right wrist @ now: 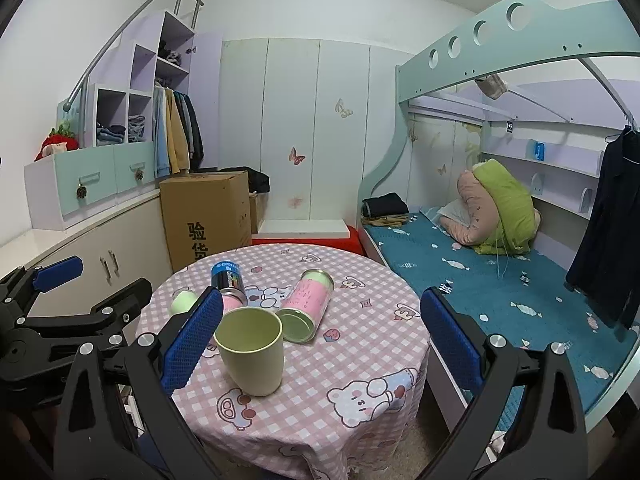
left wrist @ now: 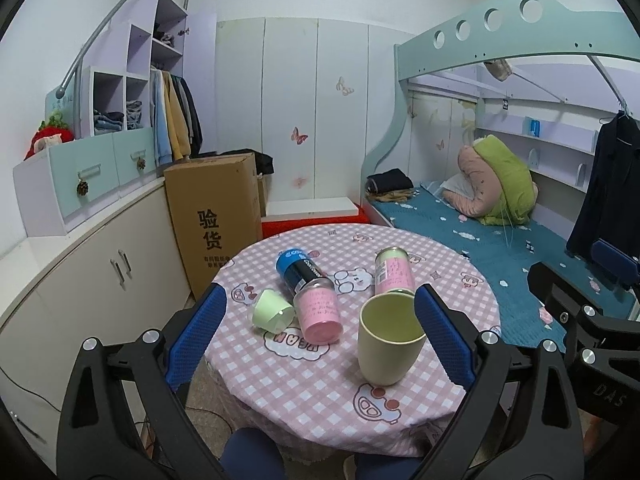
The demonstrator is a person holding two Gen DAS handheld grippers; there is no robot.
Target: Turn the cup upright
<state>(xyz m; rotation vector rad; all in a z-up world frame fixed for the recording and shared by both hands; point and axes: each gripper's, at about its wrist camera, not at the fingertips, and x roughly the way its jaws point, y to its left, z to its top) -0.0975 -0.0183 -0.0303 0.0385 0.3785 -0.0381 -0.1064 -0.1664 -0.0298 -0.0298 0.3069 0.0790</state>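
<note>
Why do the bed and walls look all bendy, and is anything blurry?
Both wrist views use fisheye lenses, so the bed rail curves and the corners go dark. In the left wrist view the cup looks sharp under soft, even light. In the right wrist view the table looks sharp too, with only faint shadows and no glare.

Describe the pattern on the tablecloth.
Pink and white checks with cartoon animals; the tablecloth shows best in the right wrist view.

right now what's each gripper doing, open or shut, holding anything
Left gripper: open, holding nothing; the upright cup stands free between its fingers.
Right gripper: open, holding nothing.
</note>
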